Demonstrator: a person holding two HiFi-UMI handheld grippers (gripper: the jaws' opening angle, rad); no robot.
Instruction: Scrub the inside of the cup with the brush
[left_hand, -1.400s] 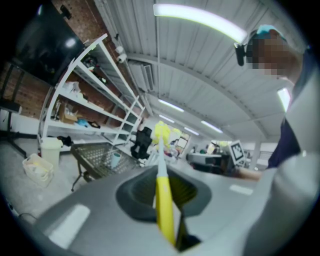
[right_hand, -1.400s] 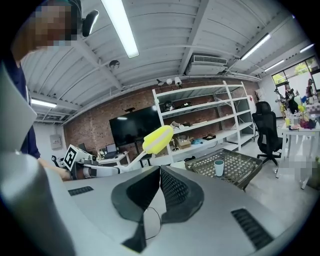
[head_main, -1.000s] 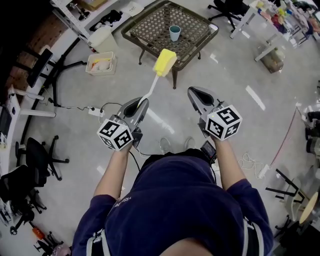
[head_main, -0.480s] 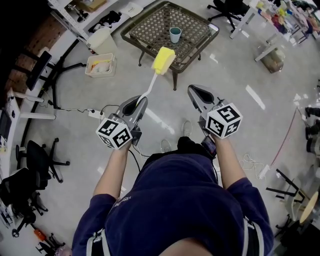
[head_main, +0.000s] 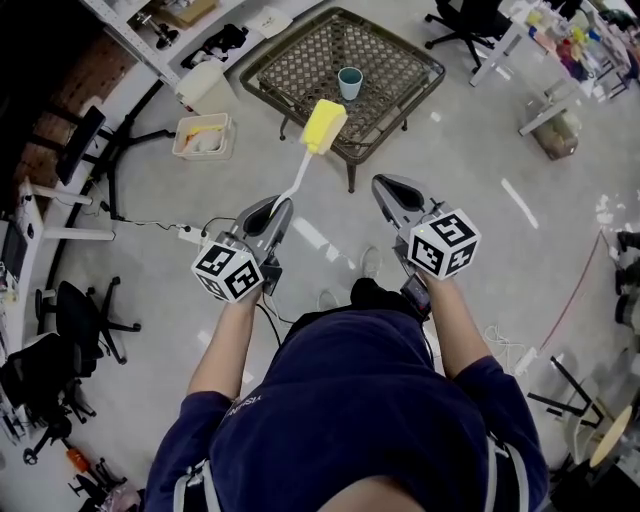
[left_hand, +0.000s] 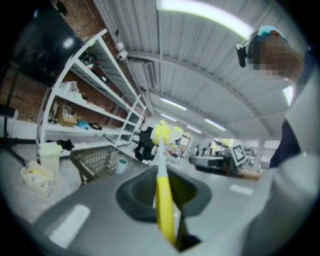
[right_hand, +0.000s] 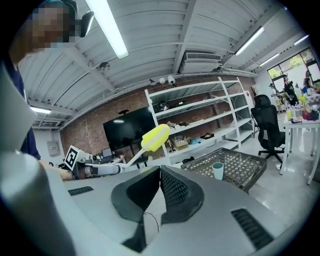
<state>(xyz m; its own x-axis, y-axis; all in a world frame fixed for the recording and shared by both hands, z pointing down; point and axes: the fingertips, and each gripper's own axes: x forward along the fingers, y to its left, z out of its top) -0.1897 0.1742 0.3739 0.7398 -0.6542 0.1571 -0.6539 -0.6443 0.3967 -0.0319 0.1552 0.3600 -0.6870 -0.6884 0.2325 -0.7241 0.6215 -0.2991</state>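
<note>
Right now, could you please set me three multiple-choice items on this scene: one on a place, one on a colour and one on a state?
1. Where does the cup stand?
A. in a sink
B. on the lattice table
C. on a stool

2. What colour is the head of the brush?
A. yellow
B. blue
C. red

3. How do the jaws of the right gripper stand?
A. wide apart
B. shut on the cup
C. shut on nothing

Answers:
1 B, the cup sits on the tabletop.
2 A, the head view shows a yellow head.
3 C, the right gripper view shows the jaws together with nothing between them.
</note>
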